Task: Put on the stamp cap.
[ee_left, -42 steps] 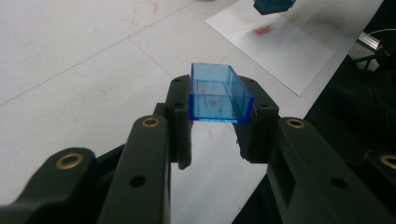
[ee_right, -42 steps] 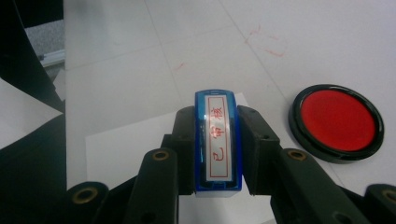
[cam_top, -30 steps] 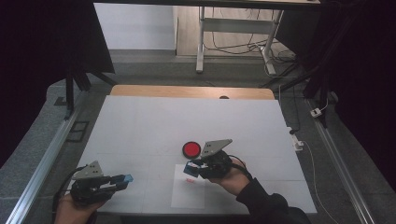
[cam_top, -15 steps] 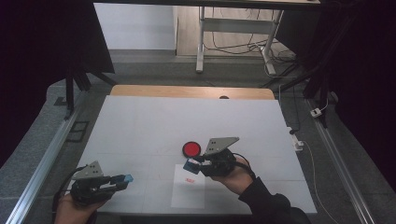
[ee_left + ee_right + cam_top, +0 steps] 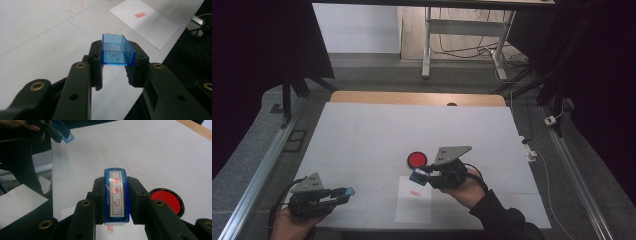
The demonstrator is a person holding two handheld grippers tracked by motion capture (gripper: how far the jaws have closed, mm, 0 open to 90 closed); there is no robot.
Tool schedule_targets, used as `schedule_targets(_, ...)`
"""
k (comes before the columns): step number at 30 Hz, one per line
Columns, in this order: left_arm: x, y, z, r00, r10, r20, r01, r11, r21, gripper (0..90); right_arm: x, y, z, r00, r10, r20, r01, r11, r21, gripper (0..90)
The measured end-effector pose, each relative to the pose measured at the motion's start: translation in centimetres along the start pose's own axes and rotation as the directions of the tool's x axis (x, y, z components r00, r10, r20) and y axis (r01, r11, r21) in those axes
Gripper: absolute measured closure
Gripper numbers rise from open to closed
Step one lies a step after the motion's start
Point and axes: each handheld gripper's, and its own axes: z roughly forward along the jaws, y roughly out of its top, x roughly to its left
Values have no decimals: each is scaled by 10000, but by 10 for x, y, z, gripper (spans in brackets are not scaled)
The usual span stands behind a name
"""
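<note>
Two tools: we hold one in each hand over the counter point(image 5: 362, 135).
Stamp point(image 5: 116, 195): small, rigid, light plastic; we judge its long flat sides the surest hold.
Right tool point(image 5: 424, 175): clamped on those sides, just beside the red ink pad point(image 5: 417, 160).
Cap point(image 5: 117, 50): thin, clear, slippery.
Left tool point(image 5: 341, 193): pinching it narrowly, well apart from the pad.

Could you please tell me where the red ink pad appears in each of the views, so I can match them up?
High view: the red ink pad lies at table centre, just beyond the right gripper.
Right gripper view: ink pad at lower right, beside the jaws.
Left gripper view: not in it.
Shared landmark: stamped white paper.
</note>
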Motion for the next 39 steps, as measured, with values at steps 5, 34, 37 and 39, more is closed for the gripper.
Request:
schedule_targets(5,1,0,-1,10000,-89,36,89,9999,-89,685,-1,1,-1,10000,45,27,-45,10000,-84,700)
schedule_targets(34,-9,20,9,9938,923,624,-922,9957,-55,683,0,7,-10,9996,-274,-6,274,9994,-191,699)
schedule_targets(37,-10,24,11,9914,1048,778,-1039,9945,-155,683,-1,7,-10,9996,-262,-42,261,9995,-198,699)
schedule_targets(39,-10,27,13,9907,1021,901,-1004,9947,-234,683,-1,8,-11,9997,-224,-55,223,9996,-188,700)
